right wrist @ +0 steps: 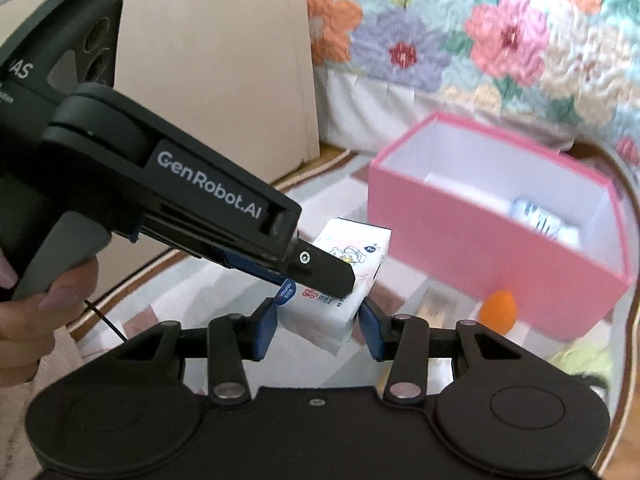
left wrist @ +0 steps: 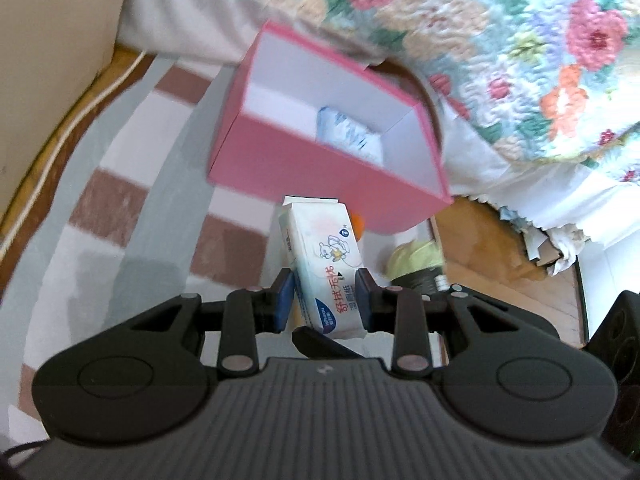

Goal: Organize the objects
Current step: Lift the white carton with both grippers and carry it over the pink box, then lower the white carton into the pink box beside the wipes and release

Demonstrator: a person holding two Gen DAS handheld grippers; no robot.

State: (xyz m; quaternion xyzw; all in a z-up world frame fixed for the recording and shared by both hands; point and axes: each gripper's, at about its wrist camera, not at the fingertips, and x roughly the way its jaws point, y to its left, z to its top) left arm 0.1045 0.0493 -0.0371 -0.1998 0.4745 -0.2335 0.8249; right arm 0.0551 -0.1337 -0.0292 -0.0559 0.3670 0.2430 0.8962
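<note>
While both jaws close narrowly, seemingly pinching wipes pack (left wrist: 324, 272) together.

Left hand-held gripper (left wrist: 325, 300) clamps wet-wipe pack (left wrist: 320, 268); open pink box (left wrist: 320, 136) beyond, holding blue-white packet (left wrist: 348, 134).

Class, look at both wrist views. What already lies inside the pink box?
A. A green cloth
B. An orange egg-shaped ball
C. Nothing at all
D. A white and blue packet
D: a white and blue packet lies on the floor of the pink box, seen in both views; the orange ball sits outside, against the box's front wall.
</note>
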